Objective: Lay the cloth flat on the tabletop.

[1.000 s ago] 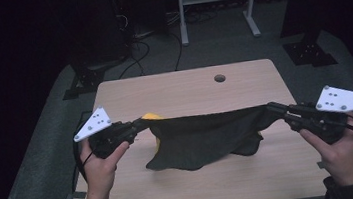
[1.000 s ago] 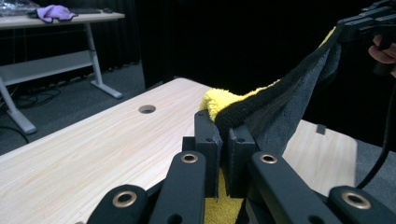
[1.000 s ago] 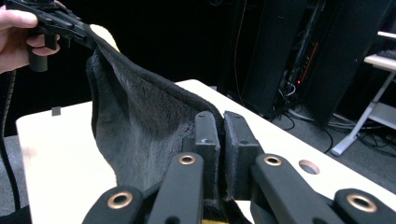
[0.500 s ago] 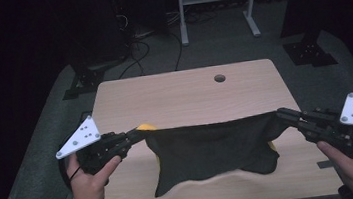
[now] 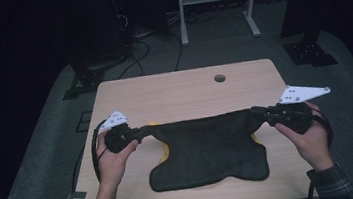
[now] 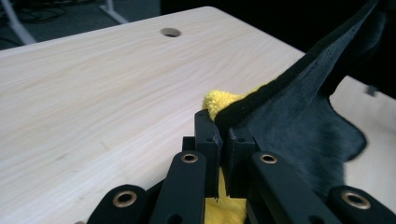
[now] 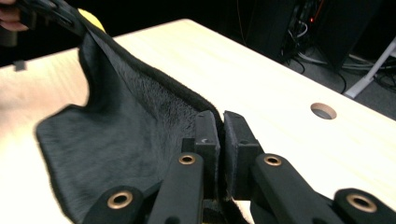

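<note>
One pale wooden table (image 5: 174,94), dark room.

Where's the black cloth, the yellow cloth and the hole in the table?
black cloth (image 5: 205,149), high view, middle of its spread part
yellow cloth (image 6: 218,99), left gripper view, fluffy bit beside the jaws
hole (image 5: 220,78), high view, centre of the round opening

You are working in what looks like a lab or a recording studio, not a home. The light wooden table (image 5: 183,91) with a round cable hole (image 5: 220,78) stands on grey carpet (image 5: 45,159), with black curtains all around. Behind it you can see loose cables (image 5: 156,29) on the floor, dark equipment stands (image 5: 310,51) and a white metal frame (image 5: 216,4).
</note>
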